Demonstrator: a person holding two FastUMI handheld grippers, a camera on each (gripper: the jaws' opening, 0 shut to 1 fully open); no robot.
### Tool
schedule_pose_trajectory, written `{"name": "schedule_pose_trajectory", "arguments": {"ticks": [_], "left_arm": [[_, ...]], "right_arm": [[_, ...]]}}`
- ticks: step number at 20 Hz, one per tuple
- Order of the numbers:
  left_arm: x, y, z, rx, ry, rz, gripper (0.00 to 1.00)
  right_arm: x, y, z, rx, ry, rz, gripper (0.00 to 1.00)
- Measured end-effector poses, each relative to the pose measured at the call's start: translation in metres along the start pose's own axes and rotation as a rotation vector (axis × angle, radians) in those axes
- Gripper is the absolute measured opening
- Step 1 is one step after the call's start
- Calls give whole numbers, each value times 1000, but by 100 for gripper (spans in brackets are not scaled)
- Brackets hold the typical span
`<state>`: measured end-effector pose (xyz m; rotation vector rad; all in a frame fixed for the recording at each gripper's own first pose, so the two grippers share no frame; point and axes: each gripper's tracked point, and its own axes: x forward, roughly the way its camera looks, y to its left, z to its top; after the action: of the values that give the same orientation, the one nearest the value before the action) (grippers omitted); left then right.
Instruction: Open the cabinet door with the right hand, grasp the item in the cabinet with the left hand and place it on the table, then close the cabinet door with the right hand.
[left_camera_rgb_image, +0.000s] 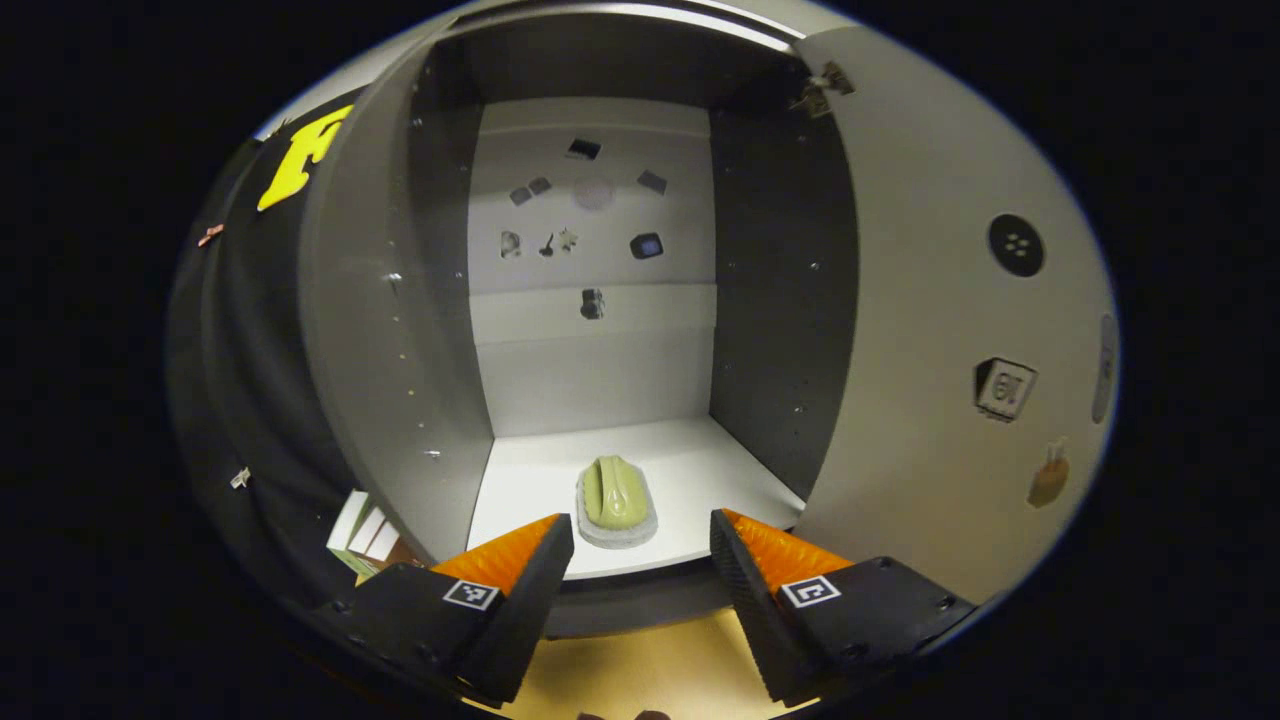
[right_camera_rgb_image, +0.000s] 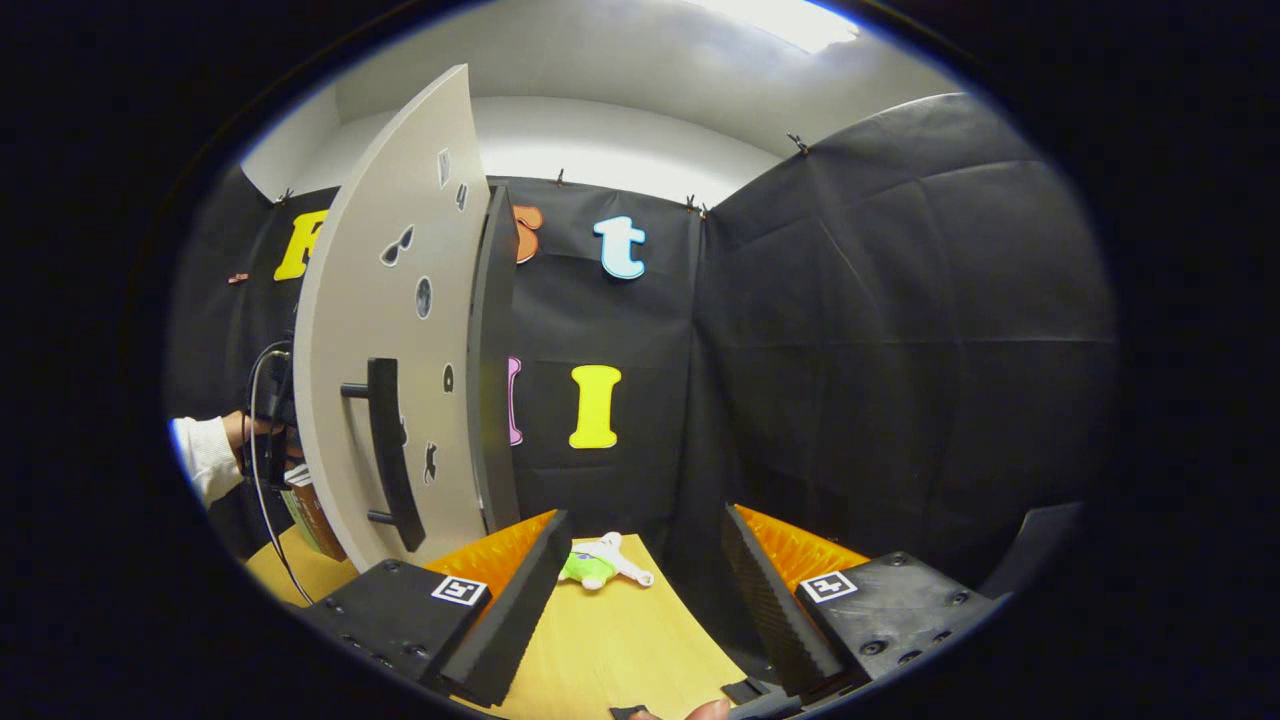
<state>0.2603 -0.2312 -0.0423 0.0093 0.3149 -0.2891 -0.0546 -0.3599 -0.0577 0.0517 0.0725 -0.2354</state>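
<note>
Both grippers' jaws spread wide and empty, left gripper (left_camera_rgb_image: 640, 560) facing green scrub brush (left_camera_rgb_image: 616, 500) inside open cabinet (left_camera_rgb_image: 380, 330).

Black cloth booth walls (right_camera_rgb_image: 900, 300) hang creased behind a light wooden table (right_camera_rgb_image: 620, 640); above, white ceiling with a bright light (right_camera_rgb_image: 790, 20).
</note>
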Motion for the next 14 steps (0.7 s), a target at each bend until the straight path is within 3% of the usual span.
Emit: {"name": "schedule_pose_trajectory", "arguments": {"ticks": [3,6,10,14], "left_arm": [[41,11,-4,-19,59,11,84],[73,20,-8,24,96,33,77],[107,23,-13,-15,138,27,71],[132,25,-22,24,179,41,65]], "right_arm": [[5,-15,-9,-2,25,-13,98],[13,-31,-19,-11,48,-35,98],[23,-49,-31,-14,77,-63,98],[29,-56,-42,-19,102,-70,98]]}}
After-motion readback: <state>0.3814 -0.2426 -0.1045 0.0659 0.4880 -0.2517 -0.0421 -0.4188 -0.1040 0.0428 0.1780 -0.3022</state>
